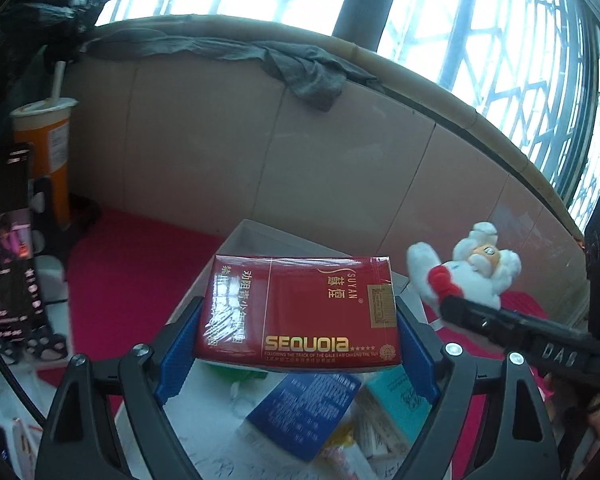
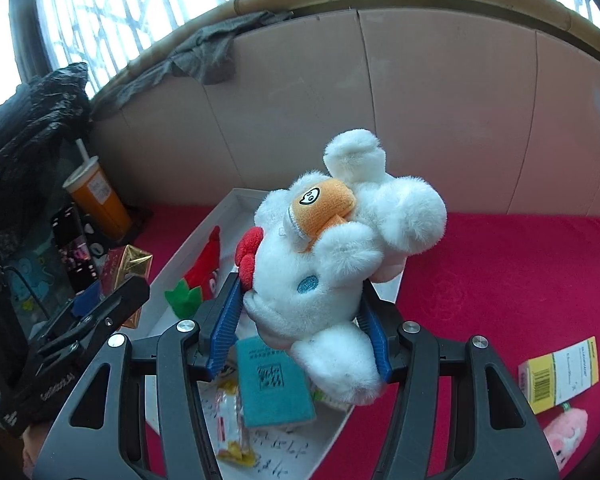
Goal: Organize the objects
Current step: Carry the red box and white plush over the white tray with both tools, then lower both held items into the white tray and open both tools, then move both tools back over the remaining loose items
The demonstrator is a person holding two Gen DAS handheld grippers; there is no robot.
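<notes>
Both grippers loaded, both over the white box on the red cloth. Left gripper has its blue pads pinching the red cigarette carton by its two short ends, jaws spread wide to span it; the carton's long axis runs across the jaws, label face toward the camera, and it hangs clear above the box floor. Right gripper is clamped at a middling width on the white plush toy, squeezing its belly, with the head and orange face patch tipped away and up and one leg dangling on the near side. In the left wrist view the right gripper sits just beside the carton's right end, toy at its tip, near but apart. Box already holds a teal packet, a snack bar and a red and green plush; the left view adds a blue packet. Key relation: the open box lies straight below and slightly ahead of both loads; the carton's long axis looks roughly crosswise to the box length, so it may need a turn to lie flat. Right hand looks nearer the box middle, left toward its near-left part. Still outside: yellow carton and pink plush at right; orange cup stands far left.
</notes>
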